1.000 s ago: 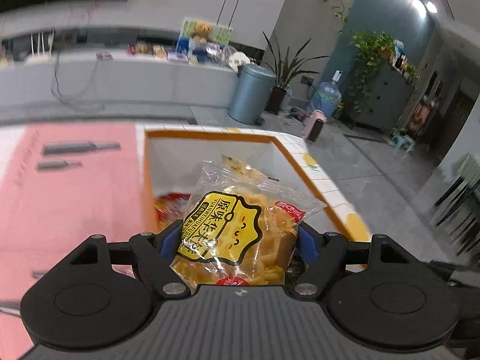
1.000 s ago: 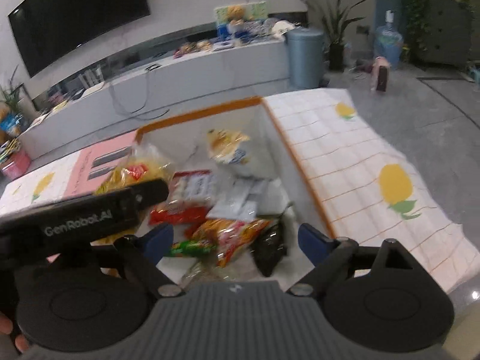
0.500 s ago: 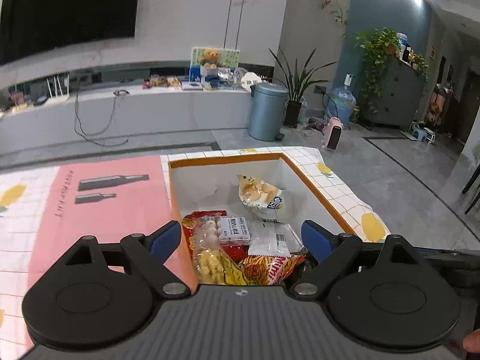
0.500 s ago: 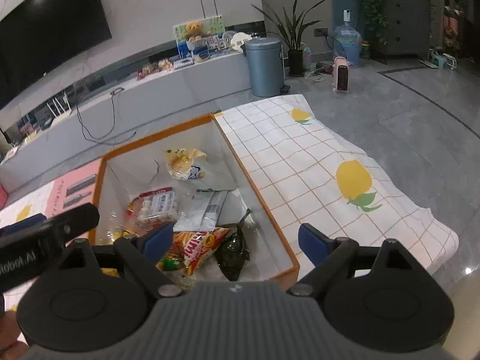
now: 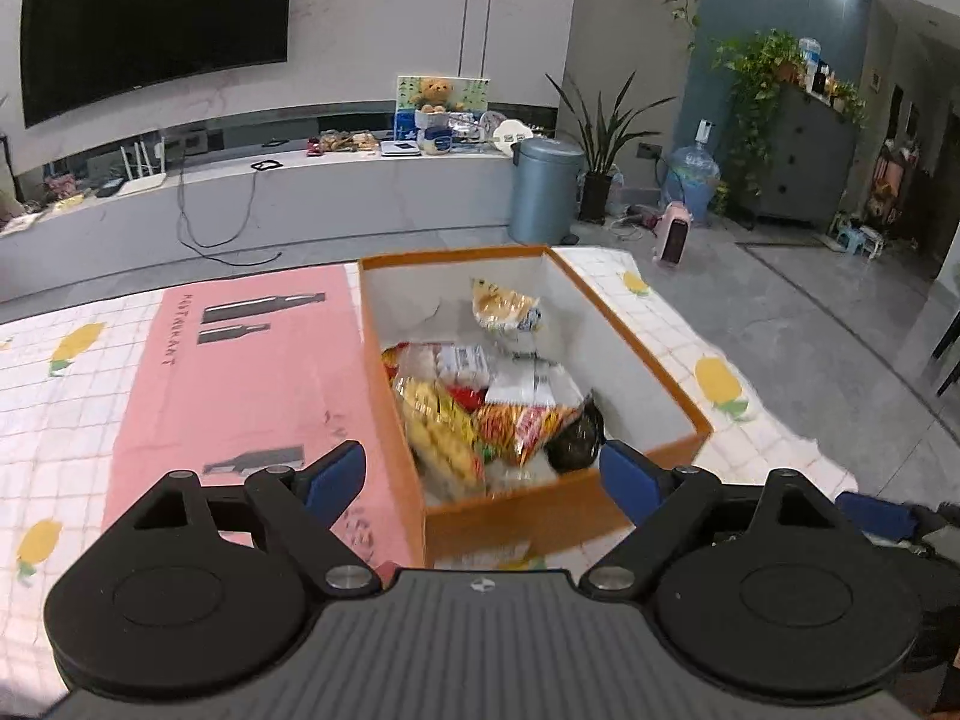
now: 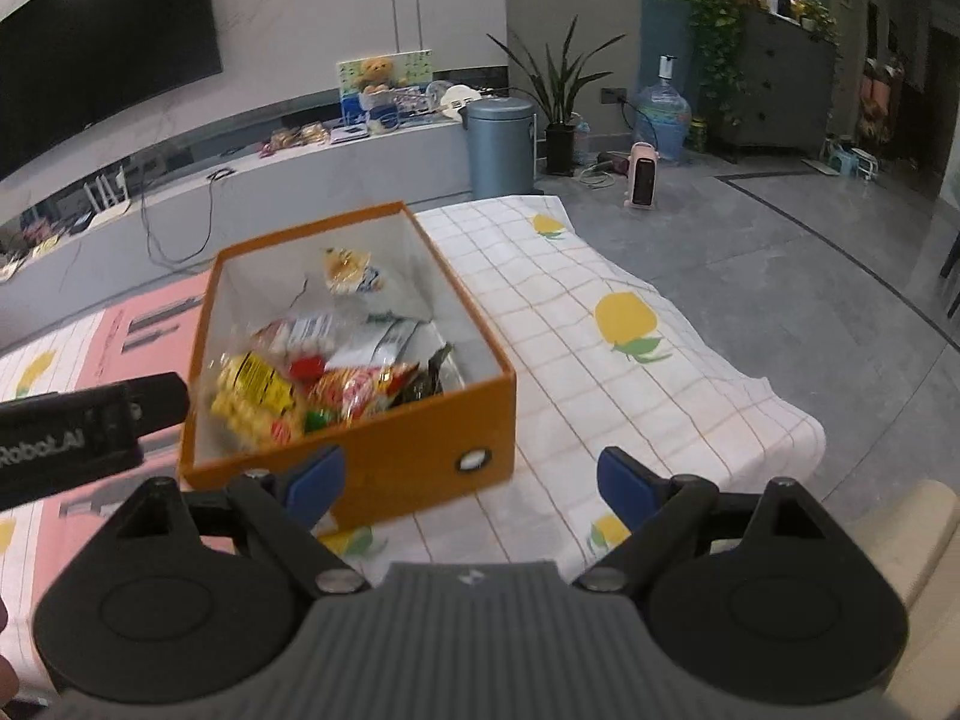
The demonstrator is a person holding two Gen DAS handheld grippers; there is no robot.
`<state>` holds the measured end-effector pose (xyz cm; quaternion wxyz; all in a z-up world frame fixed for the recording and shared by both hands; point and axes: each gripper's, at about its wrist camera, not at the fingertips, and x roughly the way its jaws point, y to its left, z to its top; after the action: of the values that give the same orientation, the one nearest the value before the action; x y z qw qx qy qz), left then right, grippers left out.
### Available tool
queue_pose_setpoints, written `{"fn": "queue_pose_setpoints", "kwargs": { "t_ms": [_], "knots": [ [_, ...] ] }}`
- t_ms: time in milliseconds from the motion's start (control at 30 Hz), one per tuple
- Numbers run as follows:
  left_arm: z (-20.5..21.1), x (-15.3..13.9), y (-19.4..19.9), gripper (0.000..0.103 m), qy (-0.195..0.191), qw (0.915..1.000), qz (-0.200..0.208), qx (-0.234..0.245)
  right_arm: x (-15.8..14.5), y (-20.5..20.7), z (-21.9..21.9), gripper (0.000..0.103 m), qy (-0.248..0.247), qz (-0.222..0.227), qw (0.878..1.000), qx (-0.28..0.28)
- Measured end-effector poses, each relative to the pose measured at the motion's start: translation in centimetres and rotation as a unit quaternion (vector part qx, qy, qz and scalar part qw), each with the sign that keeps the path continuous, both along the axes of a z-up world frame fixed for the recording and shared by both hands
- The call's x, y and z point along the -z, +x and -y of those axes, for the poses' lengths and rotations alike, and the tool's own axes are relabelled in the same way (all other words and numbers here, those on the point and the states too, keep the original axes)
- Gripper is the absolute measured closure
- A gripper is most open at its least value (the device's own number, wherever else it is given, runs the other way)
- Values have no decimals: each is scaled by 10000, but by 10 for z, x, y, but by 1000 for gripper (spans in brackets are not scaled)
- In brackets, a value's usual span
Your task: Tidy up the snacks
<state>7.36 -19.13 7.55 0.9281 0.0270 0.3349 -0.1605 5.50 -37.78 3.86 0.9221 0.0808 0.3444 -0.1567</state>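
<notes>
We hold both tools back from the box (image 5: 561, 516), which sits on the checked cloth (image 6: 630, 372) with its near wall just ahead of the jaws. The left gripper (image 5: 483, 471) stands fully apart with nothing between its pads; over it we look down into the near end of the box. The right gripper (image 6: 471, 480) is also apart and empty, facing the near right corner of the box and bare cloth.

The snacks lie inside the box: a yellow bag (image 6: 255, 399) at the near left, a red-orange pack (image 5: 522, 423) beside it, a dark pack (image 5: 576, 438) at the near right, white packs (image 5: 528, 381) in the middle and one small bag (image 5: 504, 309) alone at the far end. A pink mat (image 5: 240, 372) lies left of the box. We see no loose snack on the cloth, so we judge the packing nearly done or finished.

The risks from here are few but real. The near pile sits high and crowded, so a jaw dipping in to tidy it could catch a crinkly wrapper and drag a neighbour over the wall. The box looks light, and a nudge on its near wall could slide it on the cloth toward the right edge of the table, where the cloth hangs off. The two tools sit close, the left one showing at the left of the right view, so they could knock together
</notes>
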Motion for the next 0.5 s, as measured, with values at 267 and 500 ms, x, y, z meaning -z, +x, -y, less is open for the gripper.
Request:
{"fn": "queue_pose_setpoints", "kwargs": {
  "t_ms": [267, 500],
  "knots": [
    [-5, -5, -37, 0, -122, 9998, -145, -74, -8, -36, -16, 14, -88, -42, 9993, -372],
    [-1, -11, -53, 0, 15, 9996, -111, -252, -11, -49, -20, 14, -123, 6, 9987, -493]
  ]
}}
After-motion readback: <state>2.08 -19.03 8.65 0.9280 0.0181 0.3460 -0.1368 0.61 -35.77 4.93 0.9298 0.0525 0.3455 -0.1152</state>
